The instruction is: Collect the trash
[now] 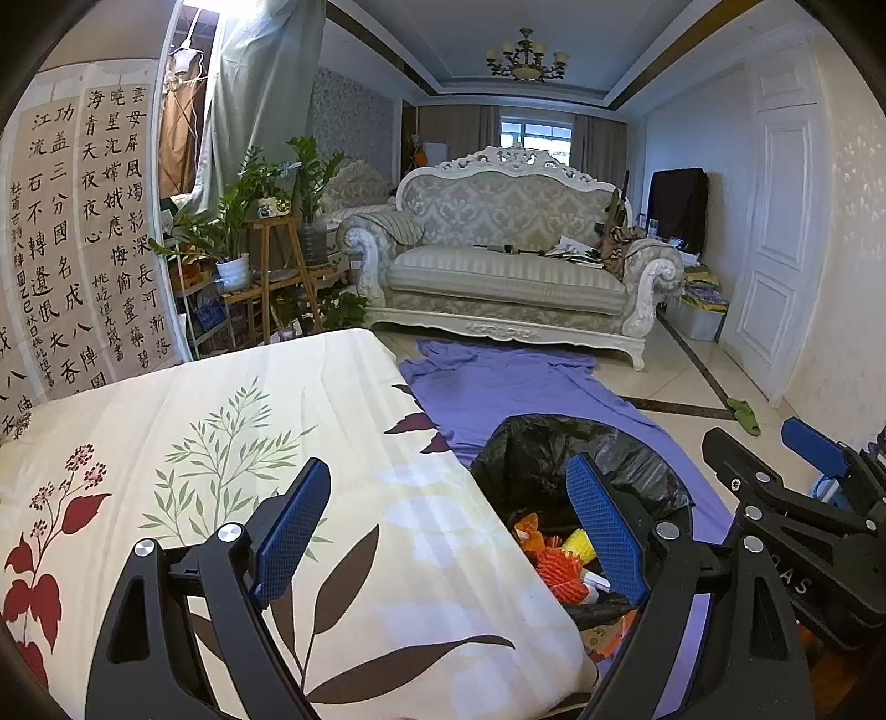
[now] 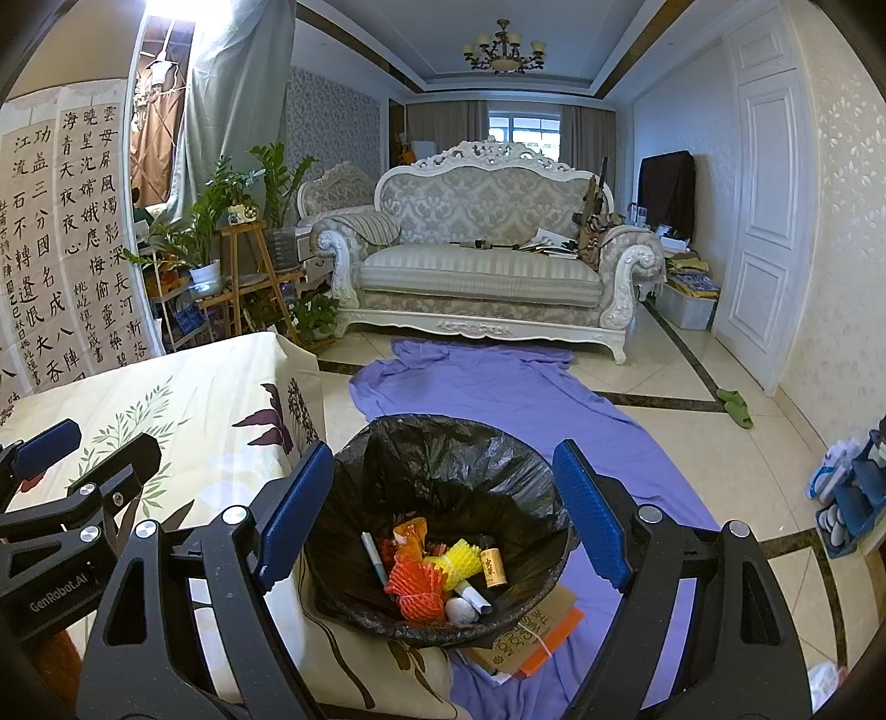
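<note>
There are two grippers, the left gripper [image 1: 448, 534] and the right gripper [image 2: 446, 512], and each has two blue fingers spread wide apart with nothing between them. There is one bin [image 2: 443, 476] with a black bag in it. Inside it I count two orange nets [image 2: 415, 587], one yellow net [image 2: 459, 559], one pen [image 2: 374, 559], one cork [image 2: 493, 567] and one white ball [image 2: 460, 609]. Some more bits lie in there, too small to count. There is one purple sheet [image 2: 498, 387] on the floor, one sofa [image 2: 487, 249], one lamp [image 2: 503, 52] on the ceiling, one white door [image 2: 767, 221] and one table [image 1: 221, 443] with a flower cloth.
</note>
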Motion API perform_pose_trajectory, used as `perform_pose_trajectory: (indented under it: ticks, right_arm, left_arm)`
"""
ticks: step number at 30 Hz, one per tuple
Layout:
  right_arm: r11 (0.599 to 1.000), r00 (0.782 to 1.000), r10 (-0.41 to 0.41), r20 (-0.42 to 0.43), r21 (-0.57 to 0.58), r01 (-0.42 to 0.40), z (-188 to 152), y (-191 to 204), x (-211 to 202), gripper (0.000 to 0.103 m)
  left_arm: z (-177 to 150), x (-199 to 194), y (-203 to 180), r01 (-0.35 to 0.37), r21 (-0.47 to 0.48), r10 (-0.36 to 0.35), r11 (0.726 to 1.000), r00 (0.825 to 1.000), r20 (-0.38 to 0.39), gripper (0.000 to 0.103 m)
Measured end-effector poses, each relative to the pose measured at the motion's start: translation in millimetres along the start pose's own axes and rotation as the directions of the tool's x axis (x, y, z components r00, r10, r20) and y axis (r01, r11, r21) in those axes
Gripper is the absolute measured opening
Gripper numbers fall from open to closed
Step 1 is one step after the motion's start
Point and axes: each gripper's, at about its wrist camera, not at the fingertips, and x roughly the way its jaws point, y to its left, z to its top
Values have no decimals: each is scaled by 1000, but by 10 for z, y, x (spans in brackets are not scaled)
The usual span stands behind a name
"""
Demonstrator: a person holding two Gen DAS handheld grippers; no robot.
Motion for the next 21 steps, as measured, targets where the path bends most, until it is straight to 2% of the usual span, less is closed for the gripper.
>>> perform_pose_trajectory:
  ticks: [14, 21]
  right_arm:
    - [1000, 1000, 0, -4, 0, 0, -2, -4, -1, 80]
    - [1000, 1000, 2, -5, -2, -2, -38, 16, 11, 80]
  left_arm:
    - [20, 53, -73, 37, -4, -37, 999, 999, -4, 84]
    - [24, 62, -41, 18, -2, -18, 1000, 1000, 16, 84]
